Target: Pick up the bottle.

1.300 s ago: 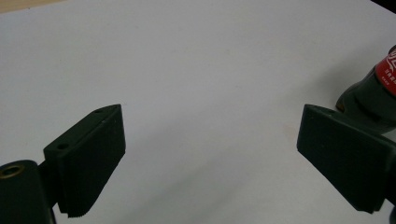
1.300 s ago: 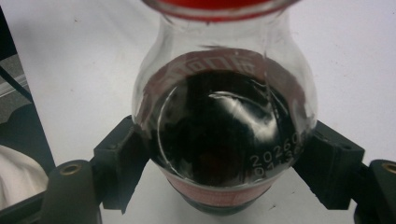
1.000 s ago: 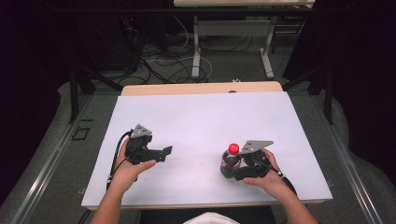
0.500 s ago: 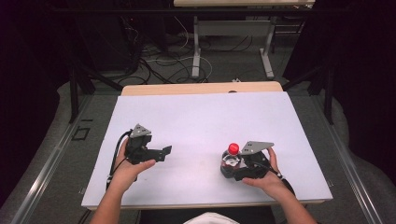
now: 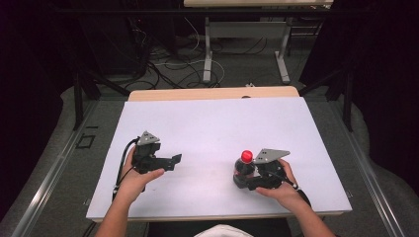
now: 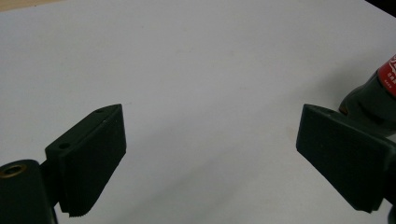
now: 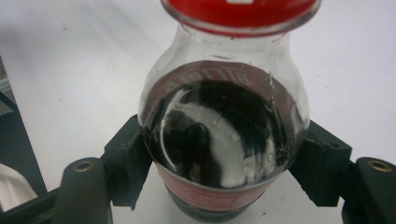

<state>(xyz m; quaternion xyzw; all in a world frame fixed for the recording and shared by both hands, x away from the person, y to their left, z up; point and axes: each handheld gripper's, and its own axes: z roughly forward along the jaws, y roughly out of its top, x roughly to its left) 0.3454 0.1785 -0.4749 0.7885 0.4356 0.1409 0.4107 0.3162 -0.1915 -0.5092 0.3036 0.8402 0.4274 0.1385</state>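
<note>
A small clear bottle (image 5: 244, 168) with a red cap, a red label and dark liquid stands upright on the white table (image 5: 212, 123) at the front right. My right gripper (image 5: 242, 177) is shut on its lower body; its jaws have just been closing, and both pads (image 7: 128, 161) now press the bottle (image 7: 224, 121) from either side. At the front left, my left gripper (image 5: 175, 162) rests open, pointing right toward the bottle. Nothing lies between the wide-apart jaws of my left gripper (image 6: 210, 158), and the bottle (image 6: 373, 93) stands beyond the right jaw.
A bare wooden strip (image 5: 212, 94) runs along the table's far edge. Beyond it the floor holds cables (image 5: 173, 64) and the legs of another table (image 5: 207, 49). Metal rails (image 5: 49, 173) run along both sides.
The right hand has settled slightly closer around the bottle. The bottle and the left gripper have kept their places.
</note>
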